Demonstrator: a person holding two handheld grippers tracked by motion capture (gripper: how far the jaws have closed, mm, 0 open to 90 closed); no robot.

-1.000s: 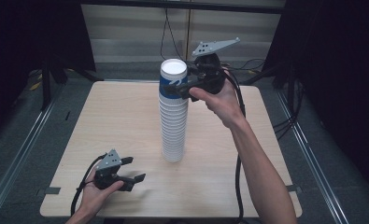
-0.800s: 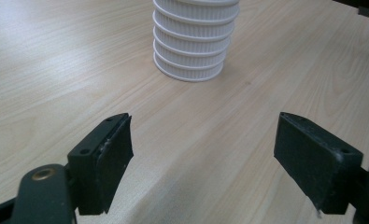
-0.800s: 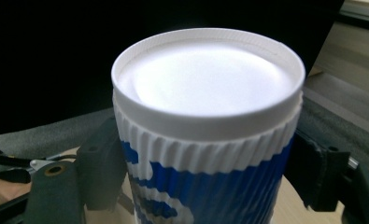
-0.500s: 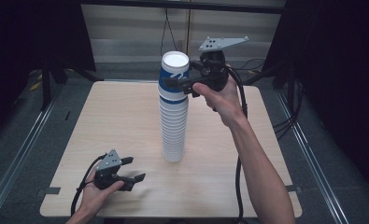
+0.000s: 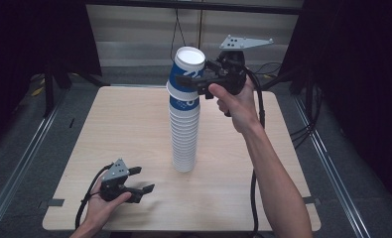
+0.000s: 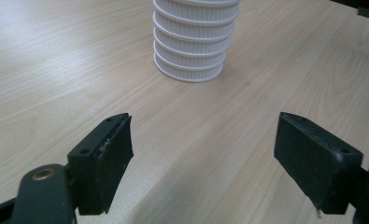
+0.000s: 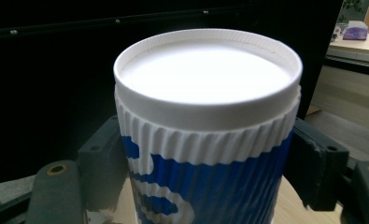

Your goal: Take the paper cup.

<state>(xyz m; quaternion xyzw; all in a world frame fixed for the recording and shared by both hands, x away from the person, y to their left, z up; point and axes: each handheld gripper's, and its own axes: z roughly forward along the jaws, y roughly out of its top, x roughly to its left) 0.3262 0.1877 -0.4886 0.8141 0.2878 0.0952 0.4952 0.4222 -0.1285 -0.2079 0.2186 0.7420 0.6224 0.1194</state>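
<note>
At twelve o'clock, the right gripper (image 5: 196,85) pinches the top cup (image 5: 186,74), its jaws just closing; blue marks unreadable. The left gripper (image 5: 143,180) is spread wide.

cup stack (image 5: 183,134) mid-table (image 5: 109,129), top cup (image 5: 186,74) tilted

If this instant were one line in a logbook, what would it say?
right claw: clamped on top cup, tilting off stack | left claw: open, idle on table

a pale wooden table (image 5: 134,129) stands on a grey floor (image 5: 30,129) before dark curtains (image 5: 34,34).
</note>
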